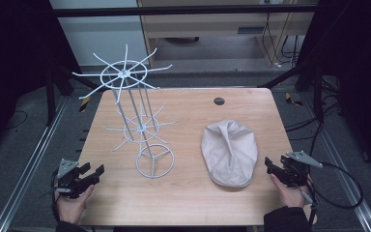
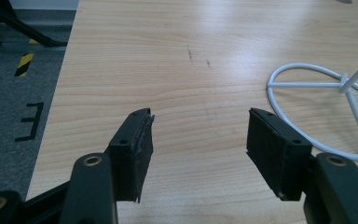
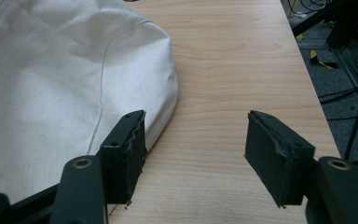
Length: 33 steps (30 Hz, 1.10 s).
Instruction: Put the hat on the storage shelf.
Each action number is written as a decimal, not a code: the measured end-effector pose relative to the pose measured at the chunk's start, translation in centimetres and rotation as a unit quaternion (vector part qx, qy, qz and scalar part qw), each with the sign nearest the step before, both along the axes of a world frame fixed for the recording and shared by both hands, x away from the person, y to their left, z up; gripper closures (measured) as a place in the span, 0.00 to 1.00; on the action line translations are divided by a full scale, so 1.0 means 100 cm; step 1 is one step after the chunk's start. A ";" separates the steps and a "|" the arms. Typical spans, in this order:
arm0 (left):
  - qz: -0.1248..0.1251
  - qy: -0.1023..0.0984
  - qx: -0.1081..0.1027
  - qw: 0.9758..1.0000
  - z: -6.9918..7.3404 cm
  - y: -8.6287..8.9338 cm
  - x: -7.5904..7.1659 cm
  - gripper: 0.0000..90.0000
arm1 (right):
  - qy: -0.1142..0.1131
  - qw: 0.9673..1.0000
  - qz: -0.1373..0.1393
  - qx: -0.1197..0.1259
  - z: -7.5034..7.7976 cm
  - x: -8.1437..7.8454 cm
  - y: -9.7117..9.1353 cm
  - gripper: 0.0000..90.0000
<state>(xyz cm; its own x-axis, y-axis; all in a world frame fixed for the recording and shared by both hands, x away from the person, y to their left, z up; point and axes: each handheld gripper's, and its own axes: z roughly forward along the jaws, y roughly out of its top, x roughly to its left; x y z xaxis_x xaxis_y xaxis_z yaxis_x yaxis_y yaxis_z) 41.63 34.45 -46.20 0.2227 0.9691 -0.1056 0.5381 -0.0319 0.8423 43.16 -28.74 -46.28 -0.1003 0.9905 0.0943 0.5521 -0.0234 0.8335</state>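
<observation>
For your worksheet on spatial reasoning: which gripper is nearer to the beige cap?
The right gripper. It sits just off the beige cap at the table's right edge; the left gripper is far across, beyond the white wire rack.

**One floor mark that can be read**

A single black mark [image 2: 29,121] is seen in the left gripper view, set on the grey floor [image 2: 9,93] beside the table's edge — shaped like the letter "E" or the figure "3"; which of the two cannot be told. Yellow-and-black hazard striping [image 2: 23,64] is seen nearby — no wording is carried on it.
</observation>
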 end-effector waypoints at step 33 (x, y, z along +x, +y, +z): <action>-0.022 0.021 0.003 1.000 -0.005 -0.004 0.005 0.35 | 0.009 0.997 0.076 -0.003 0.048 -0.005 0.043 0.50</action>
